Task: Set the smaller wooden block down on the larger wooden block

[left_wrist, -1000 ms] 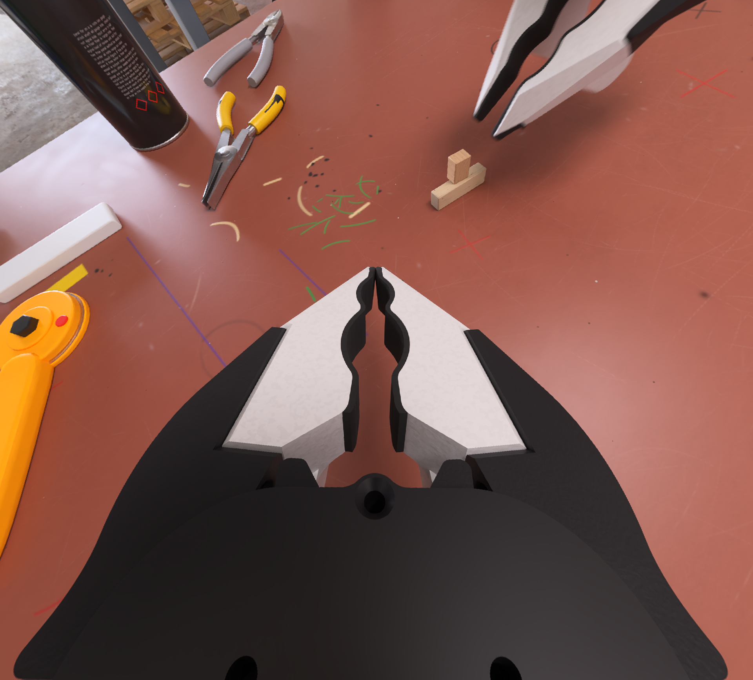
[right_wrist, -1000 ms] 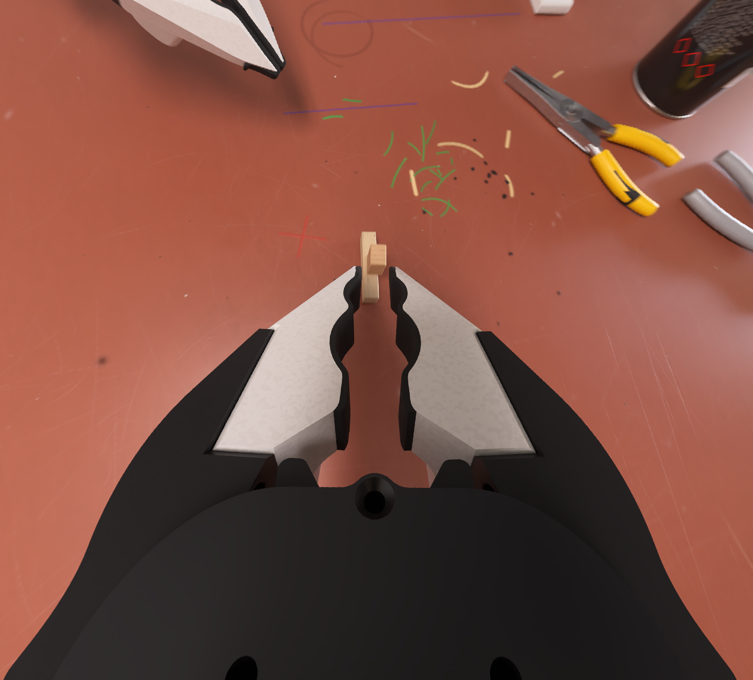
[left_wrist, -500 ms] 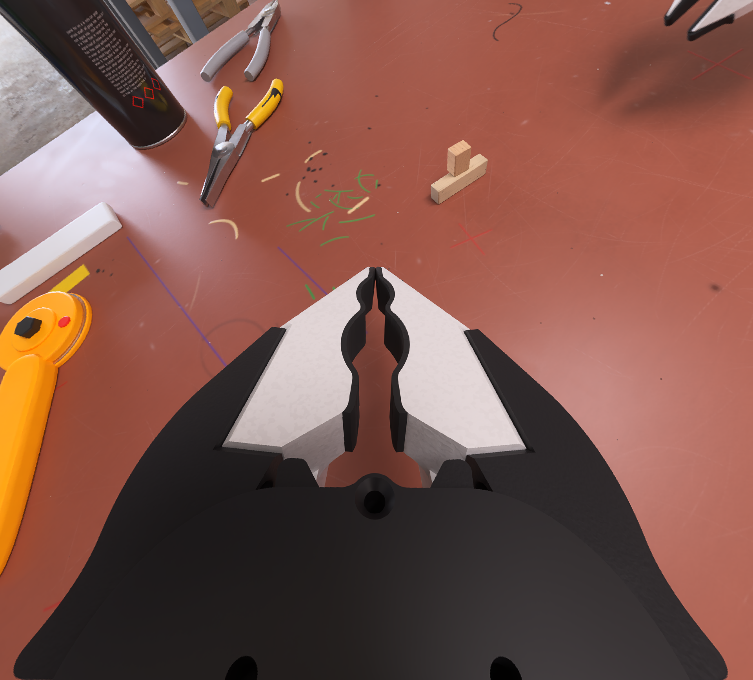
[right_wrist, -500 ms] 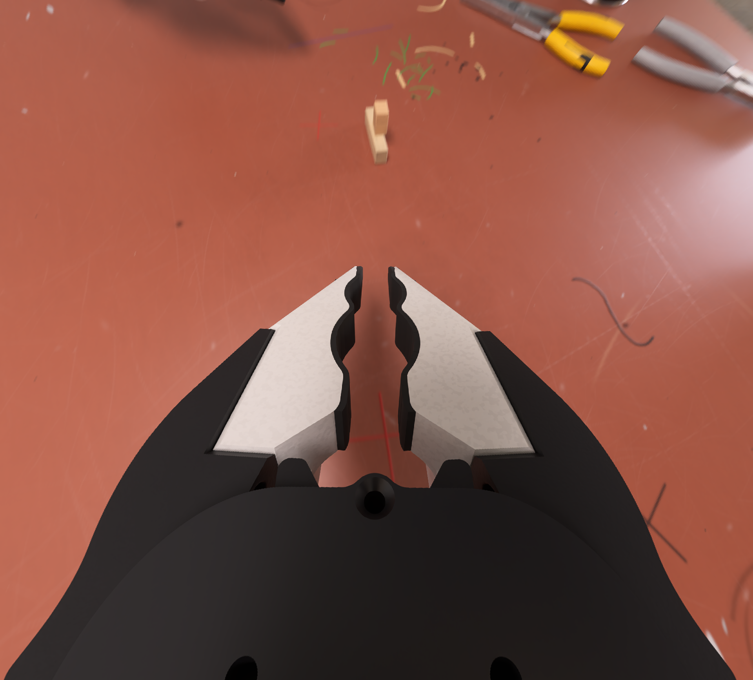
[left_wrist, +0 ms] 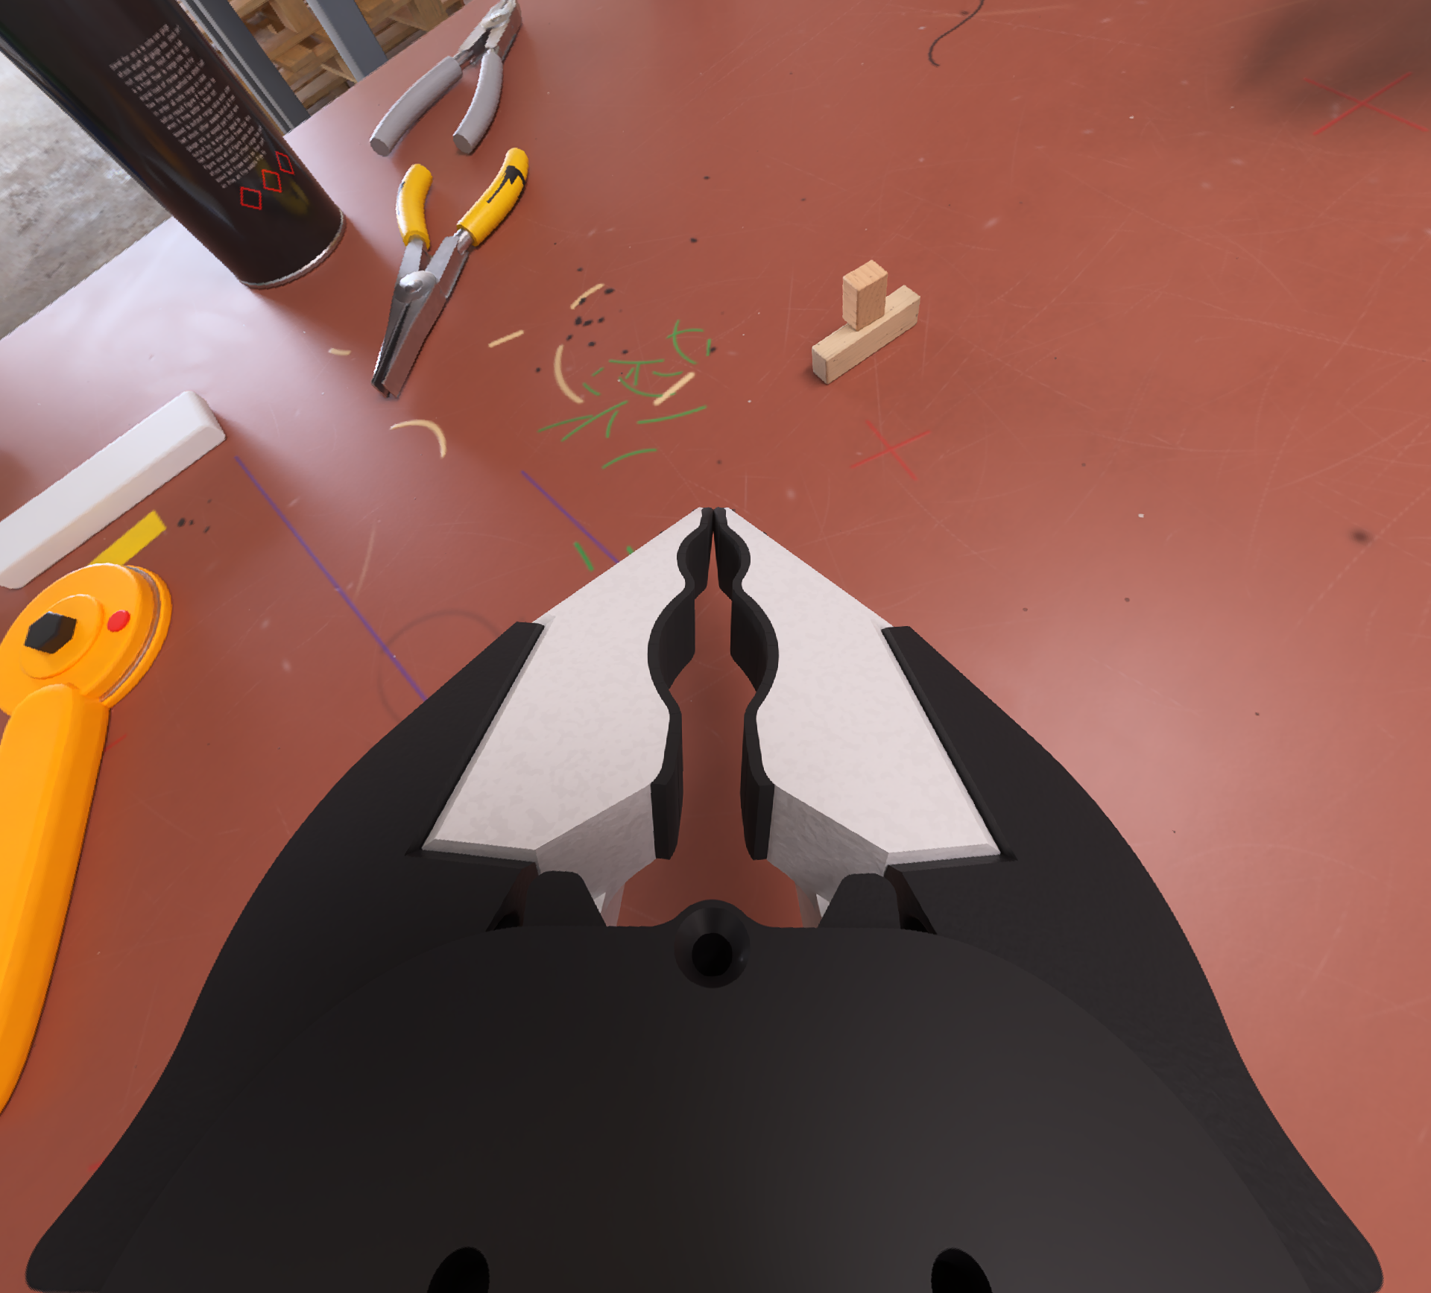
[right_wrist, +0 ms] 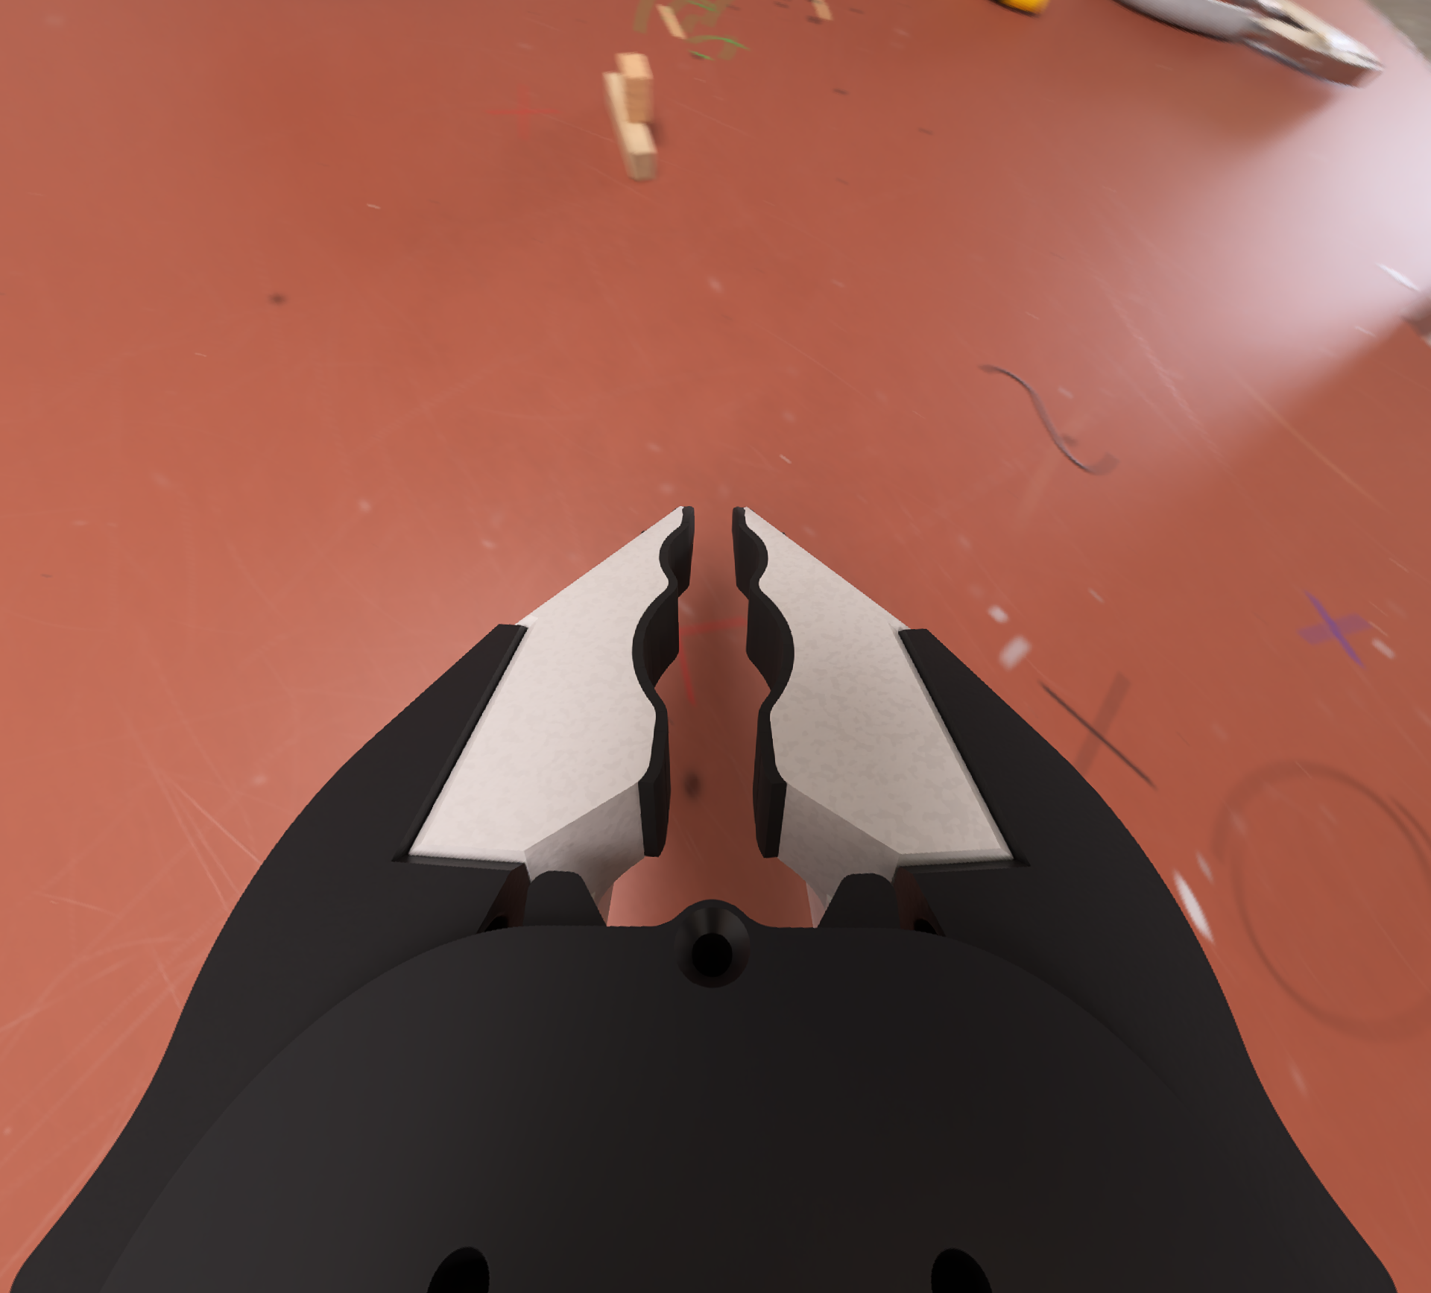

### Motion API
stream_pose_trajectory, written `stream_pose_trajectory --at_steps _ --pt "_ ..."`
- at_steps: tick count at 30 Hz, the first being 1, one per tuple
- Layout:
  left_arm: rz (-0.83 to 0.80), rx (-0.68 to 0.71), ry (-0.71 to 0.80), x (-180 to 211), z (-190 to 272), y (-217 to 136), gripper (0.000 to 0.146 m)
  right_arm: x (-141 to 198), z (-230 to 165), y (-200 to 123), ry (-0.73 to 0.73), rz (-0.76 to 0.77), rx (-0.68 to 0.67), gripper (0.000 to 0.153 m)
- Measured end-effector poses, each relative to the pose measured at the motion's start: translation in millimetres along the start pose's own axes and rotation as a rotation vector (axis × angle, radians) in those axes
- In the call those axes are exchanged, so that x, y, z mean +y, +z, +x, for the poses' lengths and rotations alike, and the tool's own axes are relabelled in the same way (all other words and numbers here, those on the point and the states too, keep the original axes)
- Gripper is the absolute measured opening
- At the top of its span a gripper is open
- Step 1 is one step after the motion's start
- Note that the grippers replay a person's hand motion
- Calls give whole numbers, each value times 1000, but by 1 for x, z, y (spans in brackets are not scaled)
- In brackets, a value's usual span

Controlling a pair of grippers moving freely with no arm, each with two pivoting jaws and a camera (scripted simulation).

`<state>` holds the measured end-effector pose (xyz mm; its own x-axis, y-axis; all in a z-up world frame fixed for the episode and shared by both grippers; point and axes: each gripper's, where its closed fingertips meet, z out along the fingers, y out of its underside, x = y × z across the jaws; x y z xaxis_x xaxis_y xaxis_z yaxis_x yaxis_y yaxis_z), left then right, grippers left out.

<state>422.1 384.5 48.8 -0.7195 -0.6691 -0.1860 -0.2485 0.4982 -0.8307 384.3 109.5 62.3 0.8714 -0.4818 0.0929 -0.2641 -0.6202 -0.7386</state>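
- Orange rotary cutter (left_wrist: pixel 54 714) lies at the far left of the red-brown bench (left_wrist: pixel 1084 559), with a white bar (left_wrist: pixel 108 489) just beyond it.
- Black spray can (left_wrist: pixel 170 110) with an orange cap stands upright at the upper left, near the bench edge.
- Yellow-handled pliers (left_wrist: pixel 441 265) and grey-handled pliers (left_wrist: pixel 457 79) lie flat to the right of the can, apart from each other.
- Green and tan shavings (left_wrist: pixel 627 381) are scattered between the pliers and the blocks.
- Left gripper (left_wrist: pixel 712 512) holds nothing; its fingers are pressed nearly together at the tips.
- Smaller wooden block (left_wrist: pixel 864 294) stands upright on the larger wooden block (left_wrist: pixel 859 346), which lies flat on the bench; both are well clear of either gripper.
- Right gripper (right_wrist: pixel 712 511) holds nothing; its fingers are slightly spread, a narrow gap showing between the tips.
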Motion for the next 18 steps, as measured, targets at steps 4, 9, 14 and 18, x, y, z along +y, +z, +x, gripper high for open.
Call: stream_pose_trajectory --at_steps 4,9,14,18 --pt "-2 3 0 0 0 0 0 31 28 -27 -5 -63 180 8" --pt "-11 -4 12 1 1 1 0 64 14 -34 11 -95 113 5" --pt "-25 -8 22 3 2 3 0 60 -1 -33 13 -47 30 5" --pt "-33 -12 30 4 2 3 0 58 -11 -22 -2 -50 -15 6"
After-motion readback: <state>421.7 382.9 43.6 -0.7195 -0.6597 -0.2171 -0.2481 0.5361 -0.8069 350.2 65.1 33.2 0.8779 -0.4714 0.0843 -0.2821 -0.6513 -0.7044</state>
